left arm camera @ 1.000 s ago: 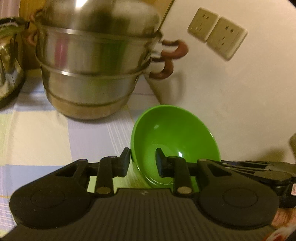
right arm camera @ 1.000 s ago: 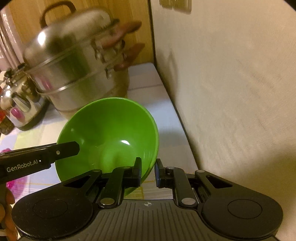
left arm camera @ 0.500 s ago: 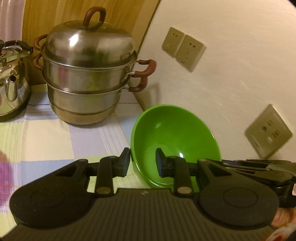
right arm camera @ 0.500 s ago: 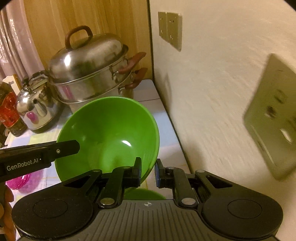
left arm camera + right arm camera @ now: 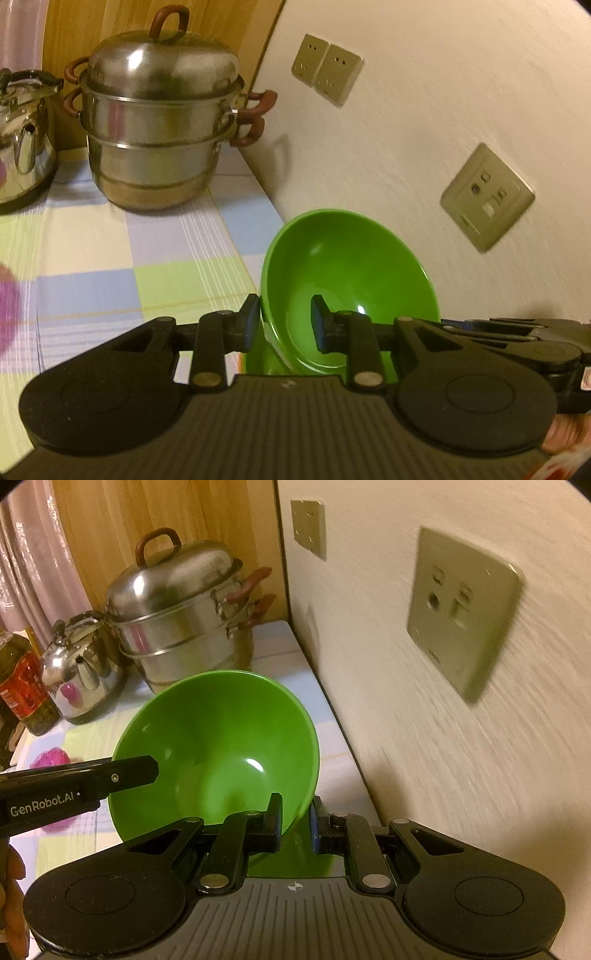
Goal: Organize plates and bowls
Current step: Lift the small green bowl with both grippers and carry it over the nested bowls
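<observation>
A bright green bowl (image 5: pixel 351 273) hangs tilted above the checked tablecloth (image 5: pixel 110 251), close to the white wall. My left gripper (image 5: pixel 284 314) is shut on its near rim, one finger outside the wall and one inside. In the right wrist view the same green bowl (image 5: pixel 218 738) opens toward the camera, and my right gripper (image 5: pixel 295 808) is shut tightly on its lower right rim. Each gripper's arm shows at the edge of the other's view. A second green shape (image 5: pixel 295 864), mostly hidden by the fingers, lies on the table just under the held bowl.
A steel steamer pot (image 5: pixel 159 122) with brown handles stands at the back by the wooden panel, a steel kettle (image 5: pixel 22 140) to its left. An oil bottle (image 5: pixel 22 686) and a pink object (image 5: pixel 50 757) sit further left. Wall sockets (image 5: pixel 487 199) are close on the right.
Both grippers have drawn back from the steamer pot and risen, carrying the green bowl between them. The pot looks smaller, a nearer wall socket has come into view, and a green shape shows underneath.
</observation>
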